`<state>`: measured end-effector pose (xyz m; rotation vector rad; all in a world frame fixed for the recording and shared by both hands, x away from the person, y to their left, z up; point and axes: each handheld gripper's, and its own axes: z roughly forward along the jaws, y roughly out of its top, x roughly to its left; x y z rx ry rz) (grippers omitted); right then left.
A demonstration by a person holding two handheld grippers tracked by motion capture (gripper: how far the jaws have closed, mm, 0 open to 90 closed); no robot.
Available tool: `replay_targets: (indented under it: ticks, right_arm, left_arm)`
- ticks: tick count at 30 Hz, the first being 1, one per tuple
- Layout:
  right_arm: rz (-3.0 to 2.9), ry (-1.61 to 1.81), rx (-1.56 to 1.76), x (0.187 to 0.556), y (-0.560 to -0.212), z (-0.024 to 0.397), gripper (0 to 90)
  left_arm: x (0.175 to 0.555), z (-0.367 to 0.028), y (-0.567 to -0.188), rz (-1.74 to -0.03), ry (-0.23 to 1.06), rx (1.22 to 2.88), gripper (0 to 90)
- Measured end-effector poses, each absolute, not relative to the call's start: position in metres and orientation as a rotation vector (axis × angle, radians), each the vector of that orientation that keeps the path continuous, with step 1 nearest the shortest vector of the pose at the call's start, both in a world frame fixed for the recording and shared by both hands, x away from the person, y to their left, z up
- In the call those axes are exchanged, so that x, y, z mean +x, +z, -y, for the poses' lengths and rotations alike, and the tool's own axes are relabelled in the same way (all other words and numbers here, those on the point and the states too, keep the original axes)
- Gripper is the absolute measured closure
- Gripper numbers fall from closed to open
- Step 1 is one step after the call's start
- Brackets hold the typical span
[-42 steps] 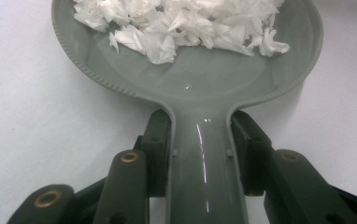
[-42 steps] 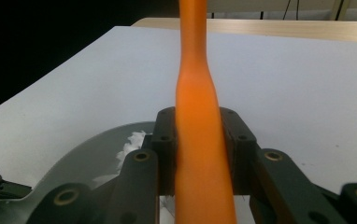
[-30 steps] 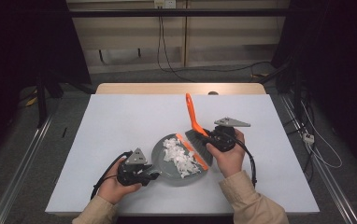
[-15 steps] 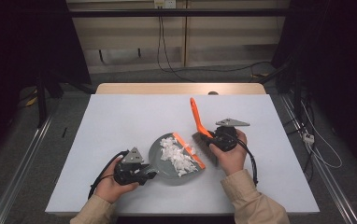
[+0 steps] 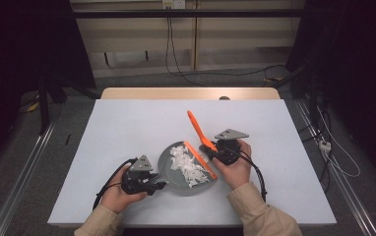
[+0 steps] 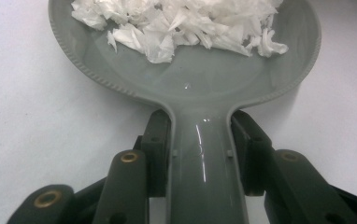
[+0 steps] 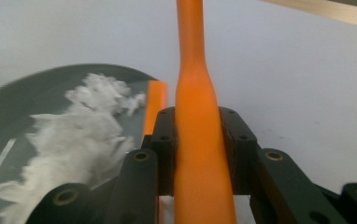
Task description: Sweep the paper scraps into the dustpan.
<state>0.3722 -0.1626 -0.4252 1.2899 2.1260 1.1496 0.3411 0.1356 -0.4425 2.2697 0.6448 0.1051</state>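
A grey dustpan (image 5: 172,178) lies on the white table near its front edge, with a heap of white paper scraps (image 5: 188,164) in it. My left gripper (image 5: 159,185) is shut on the pan's handle (image 6: 204,163), one jaw on each side. My right gripper (image 5: 210,150) is shut on the orange brush handle (image 5: 196,125), which rises away from me. The brush's orange blade (image 5: 201,160) rests along the pan's right edge against the scraps. In the right gripper view, the orange handle (image 7: 197,116) runs up between the jaws, with scraps (image 7: 88,130) to the left.
The white table top (image 5: 127,128) spreads wide to the left, behind and to the right of the pan. Beyond its far wooden edge (image 5: 191,93) are cables on the floor. Metal rails (image 5: 23,177) run along both sides.
The top of the orange handle has tipped slightly left and lower. The left gripper and the pan have stayed where they were.
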Motion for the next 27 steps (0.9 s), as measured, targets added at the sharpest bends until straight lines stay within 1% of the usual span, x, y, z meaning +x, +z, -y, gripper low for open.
replay_targets:
  ticks: [7, 13, 19, 22, 25, 27]
  right_arm:
    - [-2.140, 1.158, 1.256, 0.368, -0.425, 0.146, 70.9]
    - [-2.111, 1.158, 1.264, 0.370, -0.424, 0.144, 71.0]
    - [-2.142, 1.262, 1.252, 0.368, -0.419, 0.136, 71.3]
    - [-2.171, 1.269, 1.213, 0.366, -0.419, 0.126, 71.3]
    - [-2.149, 1.277, 1.202, 0.366, -0.414, 0.128, 71.3]
    - [-2.122, 1.282, 1.218, 0.366, -0.411, 0.135, 71.3]
  left_arm:
    - [0.341, -0.133, -0.442, -0.656, 0.100, 2.271, 62.7]
    - [0.341, -0.132, -0.442, -0.657, 0.110, 2.279, 62.8]
    - [0.342, -0.130, -0.443, -0.652, 0.101, 2.264, 62.8]
    - [0.342, -0.127, -0.442, -0.660, 0.128, 2.271, 62.8]
    - [0.342, -0.128, -0.443, -0.647, 0.113, 2.263, 62.8]
    - [0.341, -0.128, -0.443, -0.654, 0.125, 2.265, 62.8]
